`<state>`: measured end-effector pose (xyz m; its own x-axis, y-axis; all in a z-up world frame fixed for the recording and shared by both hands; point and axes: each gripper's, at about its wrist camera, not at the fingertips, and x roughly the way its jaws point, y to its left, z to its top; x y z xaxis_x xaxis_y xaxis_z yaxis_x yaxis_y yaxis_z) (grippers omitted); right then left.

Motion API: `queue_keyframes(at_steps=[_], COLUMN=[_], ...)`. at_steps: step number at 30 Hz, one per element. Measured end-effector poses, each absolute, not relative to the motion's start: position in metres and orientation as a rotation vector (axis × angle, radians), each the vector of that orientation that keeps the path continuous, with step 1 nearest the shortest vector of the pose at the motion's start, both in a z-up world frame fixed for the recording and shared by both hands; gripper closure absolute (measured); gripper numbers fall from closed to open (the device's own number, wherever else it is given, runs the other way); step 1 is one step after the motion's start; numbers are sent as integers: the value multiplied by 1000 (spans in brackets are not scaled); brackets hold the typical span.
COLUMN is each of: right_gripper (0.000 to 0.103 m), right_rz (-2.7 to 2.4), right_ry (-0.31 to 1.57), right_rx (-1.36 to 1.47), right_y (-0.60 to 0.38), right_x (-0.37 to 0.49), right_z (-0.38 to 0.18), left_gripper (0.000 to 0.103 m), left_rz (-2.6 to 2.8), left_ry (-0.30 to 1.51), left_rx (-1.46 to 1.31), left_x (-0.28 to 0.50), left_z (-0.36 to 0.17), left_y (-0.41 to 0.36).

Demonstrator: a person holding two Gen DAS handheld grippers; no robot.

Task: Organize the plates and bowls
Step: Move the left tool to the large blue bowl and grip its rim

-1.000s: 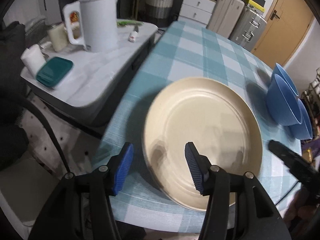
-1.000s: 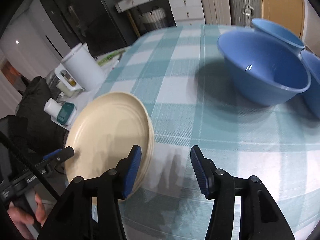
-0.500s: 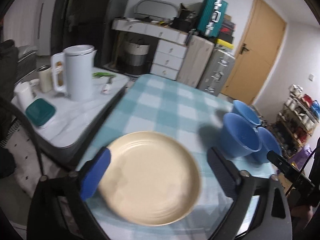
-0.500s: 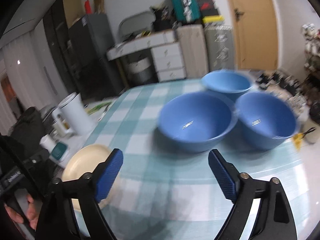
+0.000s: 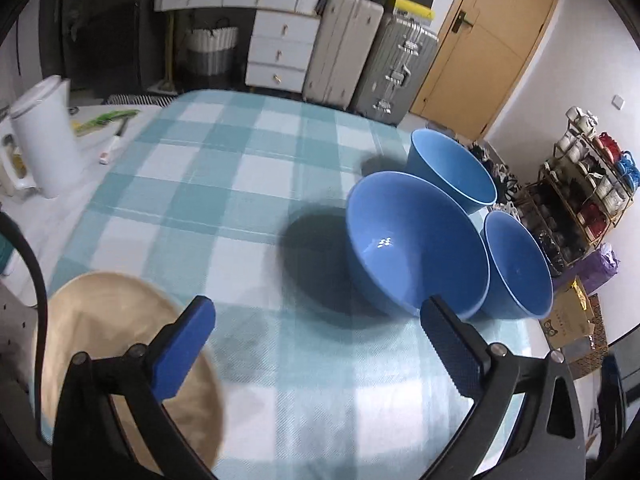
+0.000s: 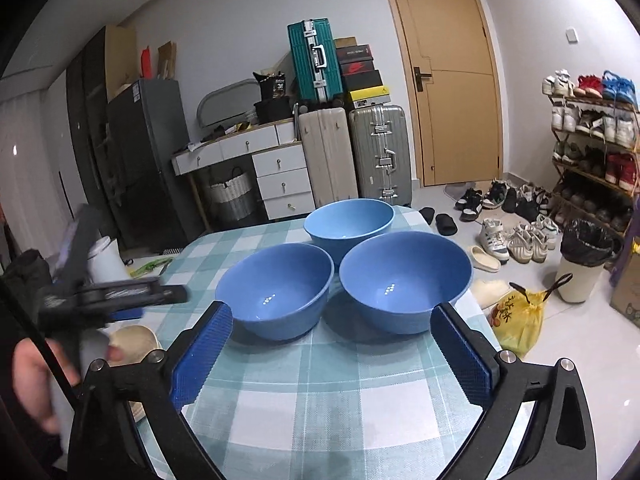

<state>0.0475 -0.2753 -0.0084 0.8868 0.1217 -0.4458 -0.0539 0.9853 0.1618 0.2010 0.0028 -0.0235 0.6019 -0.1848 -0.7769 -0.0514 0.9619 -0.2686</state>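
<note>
Three blue bowls stand together on the checked tablecloth (image 5: pixel 224 184): a near left bowl (image 6: pixel 276 296), a near right bowl (image 6: pixel 404 284) and a far bowl (image 6: pixel 350 226). In the left wrist view they are the big middle bowl (image 5: pixel 416 256), the right bowl (image 5: pixel 518 268) and the far bowl (image 5: pixel 452 170). A stack of cream plates (image 5: pixel 120 352) lies at the table's near left corner, partly under my left finger. My left gripper (image 5: pixel 316 344) is wide open and empty, above the table. My right gripper (image 6: pixel 332 356) is wide open and empty, short of the two near bowls.
A white jug (image 5: pixel 44 140) stands on a side table to the left. Suitcases (image 6: pixel 378 152), a drawer unit (image 6: pixel 280 176) and a door (image 6: pixel 452 80) lie beyond the table. A shoe rack (image 6: pixel 592 152), a bin (image 6: pixel 582 260) and a yellow bag (image 6: pixel 516 316) are on the right.
Both grippers have opened wide and lifted off the plates. The left view has swung right toward the bowls. The right gripper now faces the bowls from farther back.
</note>
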Motion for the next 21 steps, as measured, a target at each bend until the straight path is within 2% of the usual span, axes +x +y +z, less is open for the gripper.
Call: queue_keyframes(at_steps=[12,17,19,21], right_gripper=[2,2,2,2], right_rz=[180,187,189,188], right_ry=[452,465,468,478], right_rx=[111,177,184,184], right_y=[-253,-256,-257,-258], right_x=[70,77,77,80], right_z=[-41,-45,-48,-52], left_gripper=[0,3,8,10], left_rz=[-80,-75,-75,-75], left_ry=[975,1012,1015,1007], left_rx=[-352,-400,-395,-377], left_x=[250,266,271,273], left_z=[-57,-74,-75,-74], left_y=[-27,-30,-33,-35])
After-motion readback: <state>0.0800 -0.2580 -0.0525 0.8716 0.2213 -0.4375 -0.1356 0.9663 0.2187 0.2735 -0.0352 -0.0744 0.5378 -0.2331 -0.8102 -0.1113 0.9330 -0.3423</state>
